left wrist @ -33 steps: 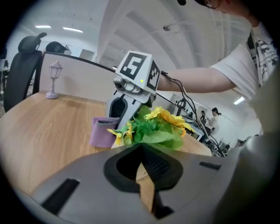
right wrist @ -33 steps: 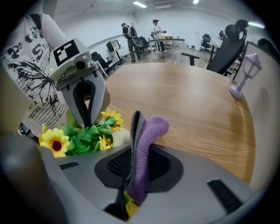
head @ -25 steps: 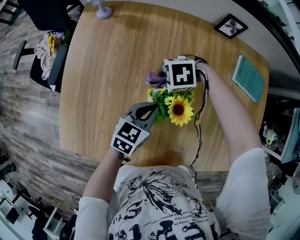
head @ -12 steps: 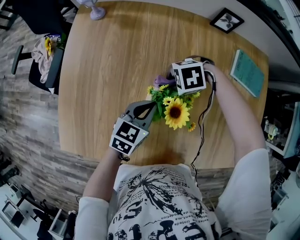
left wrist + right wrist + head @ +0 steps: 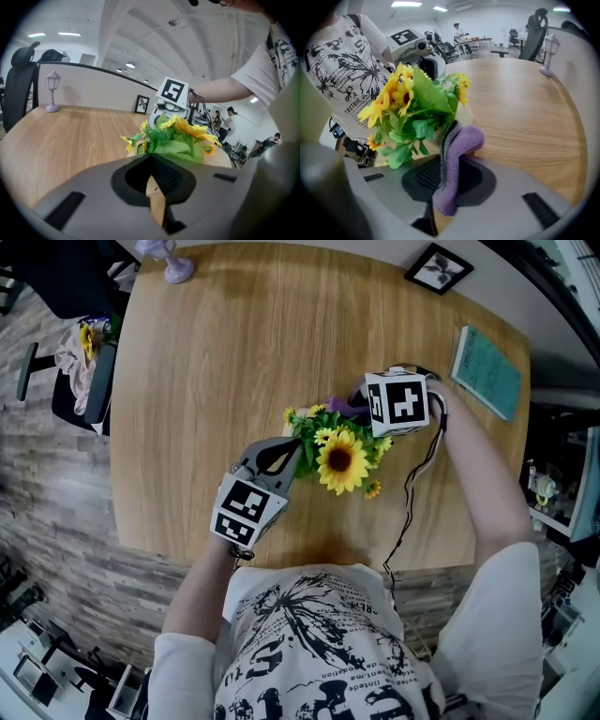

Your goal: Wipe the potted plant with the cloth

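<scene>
Entry, as I see it from the remote station.

1. Surface: rounded wooden table [image 5: 216,362], pale grain, filling most of the head view. Stone-pattern floor [image 5: 56,484] runs down the left edge.
2. Room: an open office with ceiling strip lights, desks and distant people, seen in both gripper views.
3. Upper left of the head view: a small lantern ornament [image 5: 167,259] on the table's rim. An office chair [image 5: 70,381] stands off the table below it, with fabric draped over it.
4. Top right: a black picture frame [image 5: 437,266]. Right edge: a teal book [image 5: 487,371]. Both are well apart from the work.
5. Potted plant [image 5: 339,457]: stands at the table's centre, with sunflowers and green leaves. Its pale pot [image 5: 462,114] is mostly hidden by the foliage.
6. Left gripper [image 5: 151,161]: jaws closed together, tips right at the leaves on the plant's left side. I cannot tell whether they pinch a leaf.
7. Right gripper [image 5: 449,140]: clamped on the purple cloth [image 5: 457,150], whose folded top lies against the pot just under the leaves.
8. Obstructions: a black cable [image 5: 410,498] trails from the right gripper past the plant to the lower table edge.
</scene>
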A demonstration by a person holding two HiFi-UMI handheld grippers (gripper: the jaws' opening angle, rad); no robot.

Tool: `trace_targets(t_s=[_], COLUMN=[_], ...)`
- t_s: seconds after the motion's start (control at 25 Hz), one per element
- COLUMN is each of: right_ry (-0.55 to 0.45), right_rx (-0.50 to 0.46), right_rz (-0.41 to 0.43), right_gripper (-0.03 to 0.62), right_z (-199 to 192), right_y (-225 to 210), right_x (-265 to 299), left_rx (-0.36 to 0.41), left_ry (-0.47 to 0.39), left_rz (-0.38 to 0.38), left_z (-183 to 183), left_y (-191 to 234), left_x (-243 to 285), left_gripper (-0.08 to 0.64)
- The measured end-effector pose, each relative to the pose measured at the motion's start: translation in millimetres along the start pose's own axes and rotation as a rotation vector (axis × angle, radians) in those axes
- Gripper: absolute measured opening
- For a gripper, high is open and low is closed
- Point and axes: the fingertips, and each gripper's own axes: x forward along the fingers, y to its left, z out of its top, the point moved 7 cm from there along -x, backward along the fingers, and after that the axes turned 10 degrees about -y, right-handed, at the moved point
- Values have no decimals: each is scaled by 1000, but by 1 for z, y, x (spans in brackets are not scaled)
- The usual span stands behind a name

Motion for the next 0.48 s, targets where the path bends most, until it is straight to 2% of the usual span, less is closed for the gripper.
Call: trace_targets(t_s=[0.12,0.2,0.32,0.48], right_ry=[-2,5,-5,-105], right_rx=[43,73,86,162], right_rz=[-16,-71,-228,-429], right_gripper=[67,69,71,71], right_z=[-10,-16,-20,-8], right_y=[8,8,3,-3], right_x=[-1,-5,-23,-54], left_rx=[-8,-34,-47,-32], left_ry=[-1,-2,0,-7], left_rz=[11,18,19,22], left_z=[-2,-4,-5,-7], left_y=[0,-1,-6,-9], left_x=[0,-1,0,1], left_gripper=[2,2,3,3])
